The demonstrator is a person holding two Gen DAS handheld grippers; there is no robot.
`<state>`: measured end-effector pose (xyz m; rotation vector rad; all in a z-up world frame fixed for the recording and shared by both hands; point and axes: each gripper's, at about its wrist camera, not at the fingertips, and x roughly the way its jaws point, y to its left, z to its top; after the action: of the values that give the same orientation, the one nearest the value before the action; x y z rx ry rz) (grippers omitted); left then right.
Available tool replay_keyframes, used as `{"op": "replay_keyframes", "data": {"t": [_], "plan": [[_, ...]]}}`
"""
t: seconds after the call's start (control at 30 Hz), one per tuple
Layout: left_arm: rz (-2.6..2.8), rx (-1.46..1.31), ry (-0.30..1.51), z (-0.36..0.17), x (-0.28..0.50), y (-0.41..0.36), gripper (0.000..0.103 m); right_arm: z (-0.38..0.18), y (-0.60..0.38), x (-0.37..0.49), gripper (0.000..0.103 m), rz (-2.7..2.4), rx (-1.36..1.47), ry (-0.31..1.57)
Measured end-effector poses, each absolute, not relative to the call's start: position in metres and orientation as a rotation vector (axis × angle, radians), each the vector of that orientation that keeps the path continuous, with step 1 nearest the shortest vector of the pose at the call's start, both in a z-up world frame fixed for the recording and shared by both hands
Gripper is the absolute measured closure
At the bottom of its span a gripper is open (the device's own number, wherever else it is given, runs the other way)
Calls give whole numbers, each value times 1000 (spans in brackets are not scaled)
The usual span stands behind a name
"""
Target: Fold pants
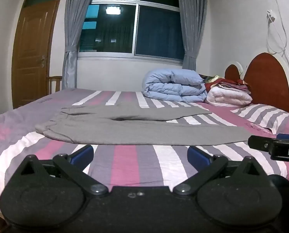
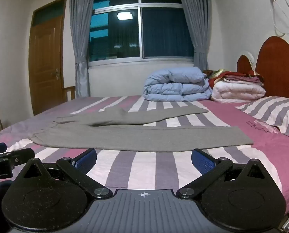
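Observation:
Grey pants (image 1: 136,130) lie flat on the striped bed (image 1: 125,165), waistband to the left, both legs stretched to the right and slightly apart. They also show in the right wrist view (image 2: 140,137). My left gripper (image 1: 140,154) is open and empty, just short of the near leg's edge. My right gripper (image 2: 144,158) is open and empty, also just before the near leg. The right gripper's finger shows at the right edge of the left wrist view (image 1: 260,142). The left gripper shows at the left edge of the right wrist view (image 2: 10,157).
A folded blue duvet (image 1: 175,86), a white quilt with folded clothes on top (image 1: 229,96) and a striped pillow (image 1: 268,116) lie near the red headboard (image 1: 266,77). A window with grey curtains and a wooden door (image 1: 32,58) stand behind the bed.

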<state>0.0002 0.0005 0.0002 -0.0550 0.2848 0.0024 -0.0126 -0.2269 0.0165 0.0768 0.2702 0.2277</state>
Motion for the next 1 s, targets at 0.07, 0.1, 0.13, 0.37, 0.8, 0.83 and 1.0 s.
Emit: {"op": "replay_keyframes", "data": {"t": [0.07, 0.1, 0.13, 0.37, 0.8, 0.83, 1.0], "plan": [[1, -51, 284, 0, 0, 0, 6, 16, -227, -12, 0, 227, 75, 271], [0, -49, 283, 0, 0, 0, 6, 16, -227, -12, 0, 227, 75, 271], [-1, -47, 282, 0, 0, 0, 6, 16, -227, -13, 0, 226, 75, 270], [5, -50, 285, 0, 0, 0, 6, 11, -225, -9, 0, 222, 77, 276], [6, -49, 290, -1, 2, 0, 6, 13, -228, -10, 0, 221, 80, 281], [5, -49, 290, -1, 2, 0, 6, 13, -228, -10, 0, 221, 80, 281], [7, -47, 290, -1, 2, -1, 6, 13, -228, -10, 0, 220, 80, 282]]}}
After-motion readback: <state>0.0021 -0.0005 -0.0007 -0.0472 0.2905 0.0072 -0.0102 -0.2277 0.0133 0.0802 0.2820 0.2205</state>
